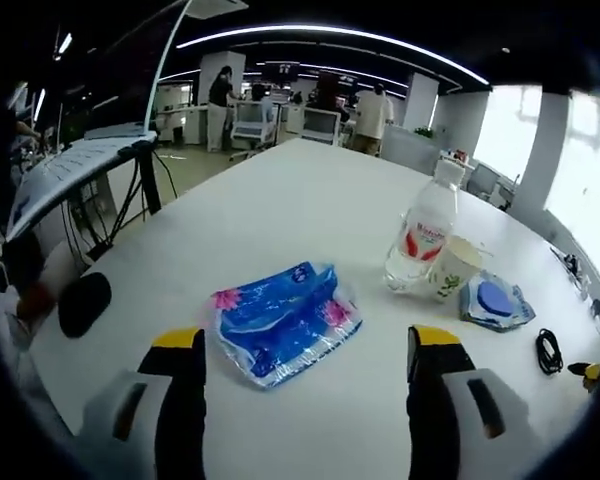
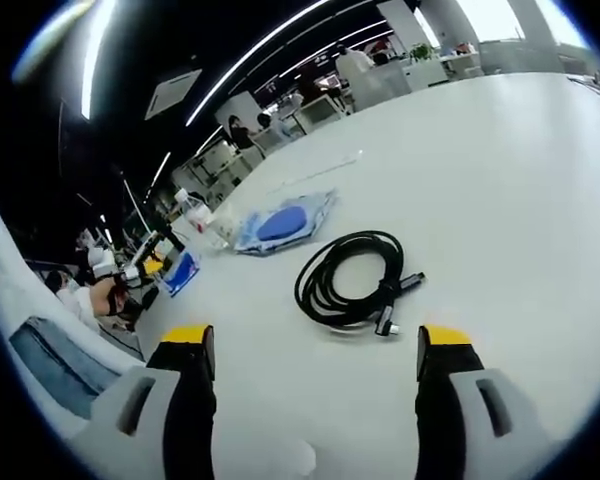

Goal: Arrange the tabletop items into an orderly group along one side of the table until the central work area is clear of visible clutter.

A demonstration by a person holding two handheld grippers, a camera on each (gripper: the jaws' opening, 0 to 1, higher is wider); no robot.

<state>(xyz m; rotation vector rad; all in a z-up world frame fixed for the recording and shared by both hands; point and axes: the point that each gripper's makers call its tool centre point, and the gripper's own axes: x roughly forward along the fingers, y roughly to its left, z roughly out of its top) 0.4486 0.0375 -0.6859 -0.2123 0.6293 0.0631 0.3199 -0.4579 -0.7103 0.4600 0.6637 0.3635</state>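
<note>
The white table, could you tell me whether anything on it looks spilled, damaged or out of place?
Nothing looks spilled or damaged. The blue tissue pack lies askew, alone mid-table, apart from the water bottle and paper cup. The coiled black cable also lies by itself.

Left gripper with two black jaws, yellow-capped tips, pale grey housings with dark slots at the base, right gripper of the same build, black jaws, yellow tips, grey slotted housings, blue denim just beside its left housing
</note>
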